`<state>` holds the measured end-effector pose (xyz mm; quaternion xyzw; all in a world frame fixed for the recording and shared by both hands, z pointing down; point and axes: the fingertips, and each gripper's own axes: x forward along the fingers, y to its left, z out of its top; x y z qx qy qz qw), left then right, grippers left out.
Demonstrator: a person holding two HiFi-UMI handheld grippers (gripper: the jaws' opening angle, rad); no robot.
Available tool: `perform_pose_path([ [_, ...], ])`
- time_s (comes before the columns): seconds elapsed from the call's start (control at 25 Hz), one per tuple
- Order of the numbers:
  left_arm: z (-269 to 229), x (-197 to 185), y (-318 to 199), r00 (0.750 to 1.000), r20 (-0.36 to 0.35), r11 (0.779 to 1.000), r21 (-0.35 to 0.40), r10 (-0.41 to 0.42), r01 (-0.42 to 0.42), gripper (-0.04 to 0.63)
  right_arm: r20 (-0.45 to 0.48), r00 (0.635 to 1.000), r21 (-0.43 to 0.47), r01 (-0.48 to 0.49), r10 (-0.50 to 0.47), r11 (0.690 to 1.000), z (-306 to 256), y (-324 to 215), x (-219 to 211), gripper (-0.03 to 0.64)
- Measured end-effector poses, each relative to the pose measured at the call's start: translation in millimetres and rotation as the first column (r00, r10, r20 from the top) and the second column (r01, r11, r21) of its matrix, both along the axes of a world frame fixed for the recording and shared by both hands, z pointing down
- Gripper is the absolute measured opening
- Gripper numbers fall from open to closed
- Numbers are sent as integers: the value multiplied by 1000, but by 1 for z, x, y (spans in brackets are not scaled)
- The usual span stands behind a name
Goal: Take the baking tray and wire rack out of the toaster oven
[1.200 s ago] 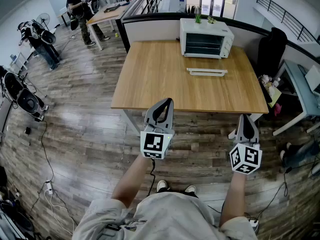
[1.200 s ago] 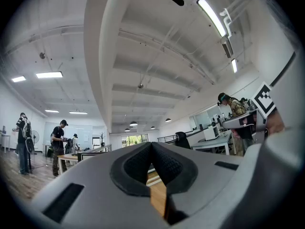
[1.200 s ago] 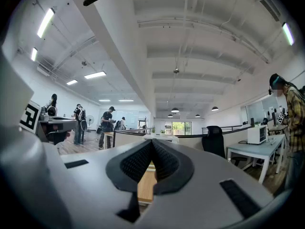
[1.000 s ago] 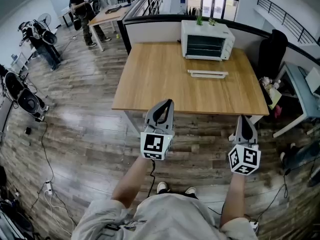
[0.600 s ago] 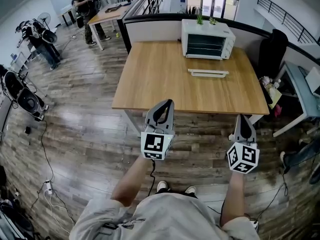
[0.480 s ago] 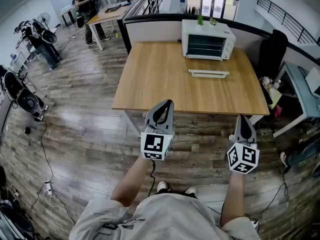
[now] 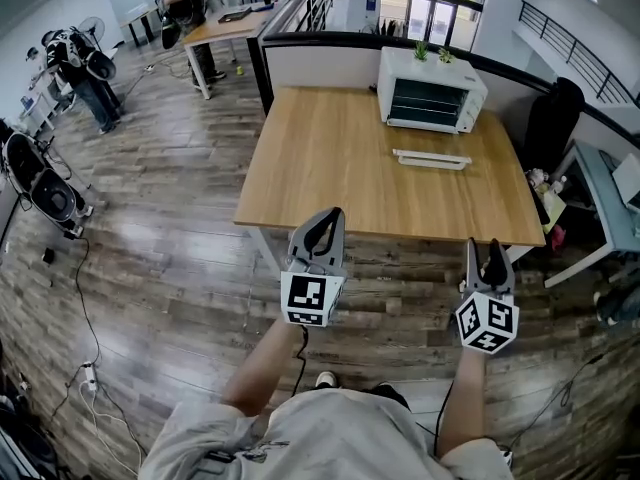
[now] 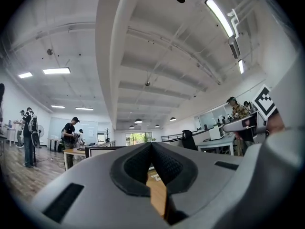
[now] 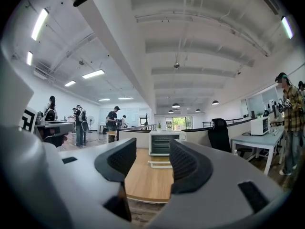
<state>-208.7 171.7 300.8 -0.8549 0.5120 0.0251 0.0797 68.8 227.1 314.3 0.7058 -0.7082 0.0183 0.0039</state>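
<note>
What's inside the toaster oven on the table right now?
The toaster oven shows a dark inside crossed by thin horizontal lines, probably the wire rack. Whether a baking tray sits in there too is too small and dark to tell from this far back.

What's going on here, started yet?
Not yet. A person stands short of the table, a gripper in each hand, both empty. The left gripper is shut; the right gripper has just been opening its jaws. The toaster oven sits at the table's far edge, a flat white piece in front of it.
</note>
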Motion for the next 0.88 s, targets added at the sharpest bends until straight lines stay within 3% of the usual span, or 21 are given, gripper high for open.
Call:
perform_pose_path([
  [0.2, 12, -21, -9, 1000, -17, 1000, -10, -6, 6, 15, 2, 1000, 0, -23, 23, 1000, 4, 0, -10, 225],
  [0.44, 24, -18, -33, 1000, -4, 1000, -23, -2, 2, 15, 16, 999, -8, -48, 48, 999, 18, -17, 1, 225],
  [0.88, 47, 60, -127, 999, 40, 999, -51, 7, -5, 14, 70, 997, -29, -33, 35, 999, 47, -123, 72, 225],
])
